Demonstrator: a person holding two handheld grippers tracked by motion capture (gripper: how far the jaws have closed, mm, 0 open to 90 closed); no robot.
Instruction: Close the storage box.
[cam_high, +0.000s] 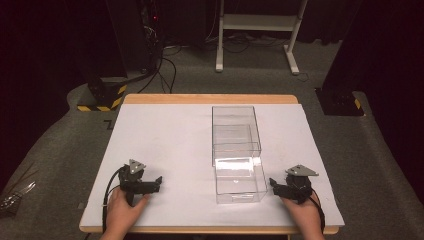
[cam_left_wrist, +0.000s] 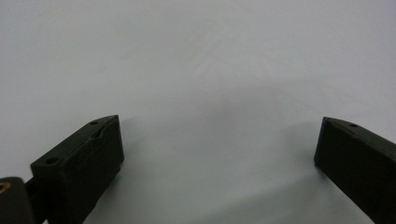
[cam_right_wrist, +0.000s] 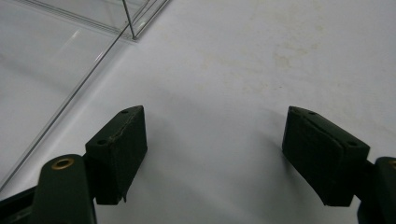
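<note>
Sitting mid-counter, the clear drawer box (cam_high: 236, 135) has its drawer (cam_high: 240, 181) pulled out toward the person, between the two hands. The right hand-held gripper (cam_high: 272, 182), jaws spread and empty, rests just beside the drawer's side; the left hand-held gripper (cam_high: 159, 180), also spread and empty, lies farther off on the white counter (cam_high: 165, 135). Closing likely goes best pushing squarely on the drawer front while steadying the shell.

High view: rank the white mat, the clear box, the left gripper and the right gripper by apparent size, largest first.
1. white mat
2. clear box, drawer pulled out toward the person
3. left gripper and right gripper: they look alike, equally near the camera, so no ranking.
</note>
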